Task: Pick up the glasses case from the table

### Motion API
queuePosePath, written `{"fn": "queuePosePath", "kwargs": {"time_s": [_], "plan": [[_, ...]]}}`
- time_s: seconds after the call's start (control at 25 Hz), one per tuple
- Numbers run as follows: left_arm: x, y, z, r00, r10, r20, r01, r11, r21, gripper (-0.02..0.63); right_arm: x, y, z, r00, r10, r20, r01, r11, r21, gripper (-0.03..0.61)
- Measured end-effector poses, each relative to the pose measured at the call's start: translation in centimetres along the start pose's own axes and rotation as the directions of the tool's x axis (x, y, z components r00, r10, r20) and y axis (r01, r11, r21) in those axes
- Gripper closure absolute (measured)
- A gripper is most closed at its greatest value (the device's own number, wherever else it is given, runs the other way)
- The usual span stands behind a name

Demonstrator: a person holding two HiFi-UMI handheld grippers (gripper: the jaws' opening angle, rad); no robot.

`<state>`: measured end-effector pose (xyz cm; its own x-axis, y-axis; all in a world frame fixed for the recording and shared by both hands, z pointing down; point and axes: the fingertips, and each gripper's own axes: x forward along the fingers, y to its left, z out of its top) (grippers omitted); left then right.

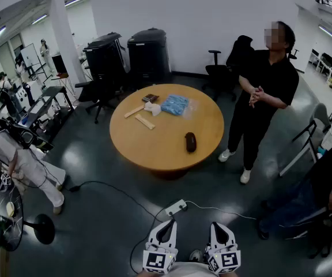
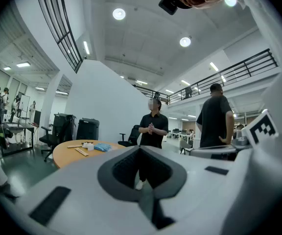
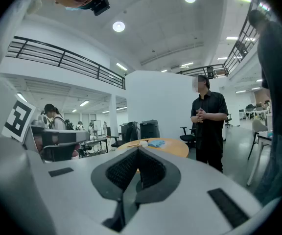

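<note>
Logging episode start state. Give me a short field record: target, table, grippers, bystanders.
target: glasses case, dark, lying on the round table, near side, right of centre
other items: blue packet and wooden sticks on the far side
left gripper: shut, empty, short of the table
right gripper: shut, empty, short of the table
bystander: person in black standing right of the table
status: case not yet picked up

The glasses case (image 1: pixel 190 142) lies on the table (image 1: pixel 154 149), the packet (image 1: pixel 174 104) behind it, a person (image 1: pixel 267 91) standing to the right.
</note>
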<state>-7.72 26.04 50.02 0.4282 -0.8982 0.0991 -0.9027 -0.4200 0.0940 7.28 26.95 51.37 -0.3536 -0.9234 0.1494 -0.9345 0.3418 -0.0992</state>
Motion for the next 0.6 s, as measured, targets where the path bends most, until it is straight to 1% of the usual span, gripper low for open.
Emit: {"fn": "queuePosePath", "kwargs": {"time_s": [0.2,0.44,0.6], "plan": [[0.5,1.0,0.1,1.0,0.005,0.003,-0.005,1.0,0.012,0.612,0.7,0.1,-0.2,1.0,0.002,0.003,-0.002,1.0,-0.001,0.563],[0.3,0.8,-0.6,1.0,0.009,-0.016,-0.009,1.0,0.002,0.612,0.6,0.2,-0.1,1.0,0.009,-0.004,-0.009,1.0,-0.001,0.563],[0.7,0.6,-0.9,1.0,-0.003,-0.029,0.003,1.0,0.001,0.612,0.7,0.0,-0.2,1.0,0.006,0.002,-0.006,1.0,0.0,0.563]]}}
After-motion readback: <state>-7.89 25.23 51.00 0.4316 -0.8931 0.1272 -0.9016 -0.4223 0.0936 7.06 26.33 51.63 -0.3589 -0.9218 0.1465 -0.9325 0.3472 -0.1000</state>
